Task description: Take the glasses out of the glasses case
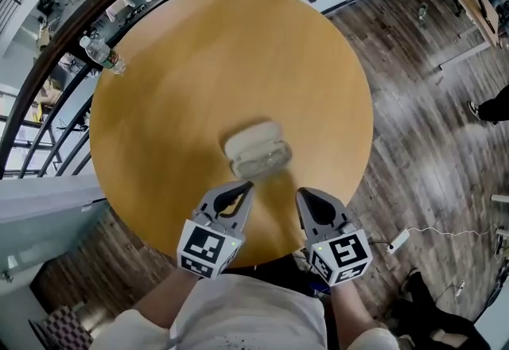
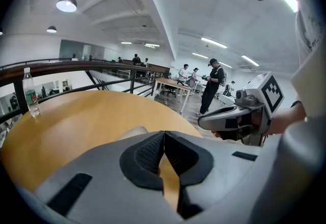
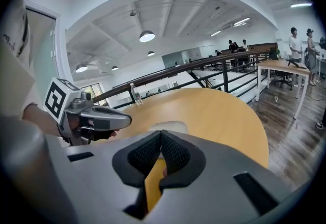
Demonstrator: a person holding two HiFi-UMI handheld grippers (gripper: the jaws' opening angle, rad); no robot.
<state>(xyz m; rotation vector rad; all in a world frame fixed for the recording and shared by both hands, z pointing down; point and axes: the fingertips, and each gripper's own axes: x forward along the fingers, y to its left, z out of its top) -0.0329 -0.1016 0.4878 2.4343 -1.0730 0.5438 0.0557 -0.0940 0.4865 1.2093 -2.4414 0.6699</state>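
A pale beige glasses case (image 1: pixel 257 148) lies near the middle of the round wooden table (image 1: pixel 199 62), and its lid looks closed. No glasses show. My left gripper (image 1: pixel 243 189) hovers at the table's near edge, just short of the case, jaws shut and empty. My right gripper (image 1: pixel 305 196) is beside it on the right, also shut and empty. In the left gripper view the case (image 2: pixel 133 133) peeks over the closed jaws of my left gripper (image 2: pixel 164 134). In the right gripper view the case (image 3: pixel 170 126) sits just beyond my right gripper (image 3: pixel 161 134).
A water bottle (image 1: pixel 102 54) stands at the table's far left edge by the dark railing (image 1: pixel 48 46). Wooden floor (image 1: pixel 429 118) surrounds the table, with a white cable and plug (image 1: pixel 402 239) on it at the right. People stand by desks in the background (image 2: pixel 210 85).
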